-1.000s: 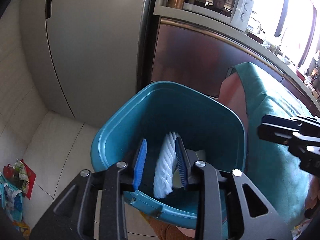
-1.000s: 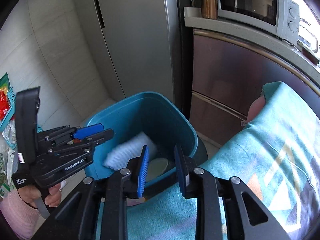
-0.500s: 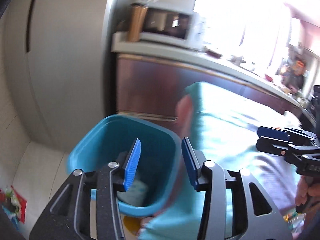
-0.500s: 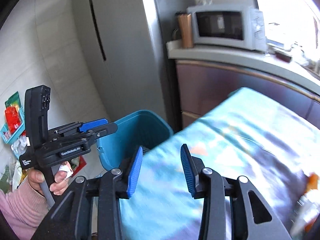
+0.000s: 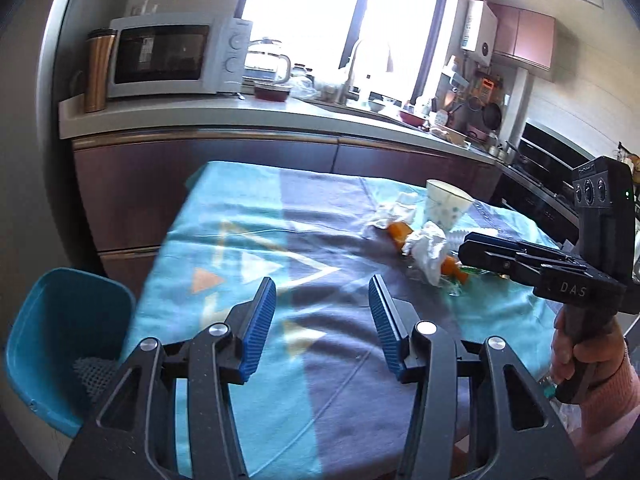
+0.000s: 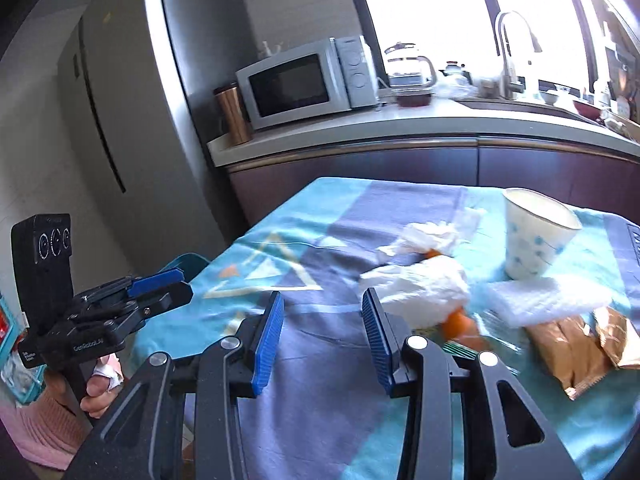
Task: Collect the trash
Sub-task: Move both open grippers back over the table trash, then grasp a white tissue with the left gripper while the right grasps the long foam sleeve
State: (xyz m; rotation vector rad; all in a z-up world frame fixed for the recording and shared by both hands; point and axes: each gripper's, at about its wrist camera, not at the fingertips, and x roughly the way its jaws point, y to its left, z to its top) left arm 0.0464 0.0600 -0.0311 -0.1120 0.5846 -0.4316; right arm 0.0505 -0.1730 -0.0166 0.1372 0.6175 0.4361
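Observation:
My left gripper (image 5: 322, 292) hovers over the near part of the blue patterned tablecloth (image 5: 280, 220); its jaws are opening and nothing is between them. Trash lies further right on the cloth: a dotted paper cup (image 5: 444, 204), crumpled white tissue (image 5: 428, 248) and an orange wrapper (image 5: 400, 232). My right gripper (image 6: 322, 304) is open and empty, just short of the tissue (image 6: 420, 284). Beyond it stand the cup (image 6: 532, 236), a white pad (image 6: 548, 300) and brown packets (image 6: 572, 348). The teal bin (image 5: 60, 328) stands on the floor at the table's left, with white netting (image 5: 94, 372) inside.
Behind the table runs a kitchen counter (image 5: 280, 114) with a microwave (image 5: 168, 60), a copper tumbler (image 5: 96, 70), a kettle and a sink tap. A tall fridge (image 6: 120, 120) stands at the left. A hand in a pink sleeve (image 5: 592, 364) holds each gripper.
Both grippers swung away from the teal bin to the right and rose over the table. The white netting left my left gripper and lies in the bin. Both jaws stand wider.

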